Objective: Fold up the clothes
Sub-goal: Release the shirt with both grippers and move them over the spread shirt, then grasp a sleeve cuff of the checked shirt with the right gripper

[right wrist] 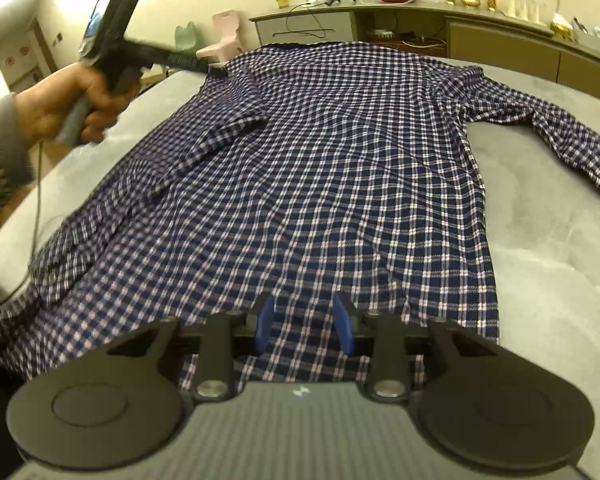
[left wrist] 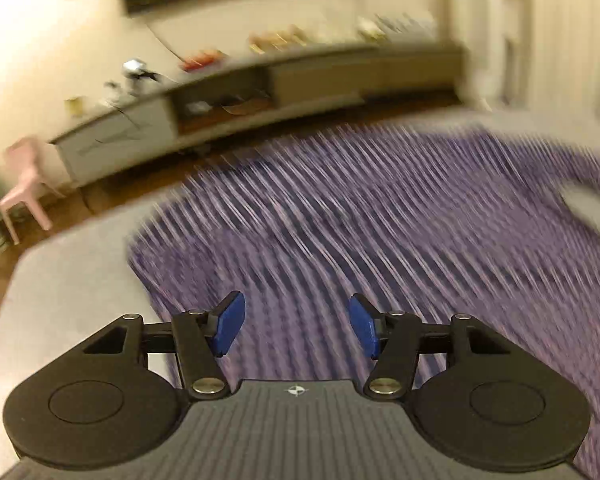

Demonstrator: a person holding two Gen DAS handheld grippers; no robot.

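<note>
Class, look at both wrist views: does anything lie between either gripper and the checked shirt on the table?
Nothing visible does. The left gripper and right gripper both hang open above the checked shirt, which lies spread on the grey table with nothing on it.

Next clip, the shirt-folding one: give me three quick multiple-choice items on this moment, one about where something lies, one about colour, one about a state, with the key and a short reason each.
1. Where does the navy-and-white checked shirt lie?
A. Spread flat on the grey padded surface
B. Draped over the pink plastic chair
C. Hanging from the long sideboard

2. What colour are the pads on the right gripper?
A. Red
B. Blue
C. Yellow

3. How does the sleeve on the right of the right wrist view lie?
A. Folded across the shirt's body
B. Rolled into a ball
C. Stretched out sideways on the surface

Key: 1 A, the shirt is laid out on the grey surface. 2 B, both pads show blue. 3 C, that sleeve reaches out away from the body, not yet folded in.
</note>
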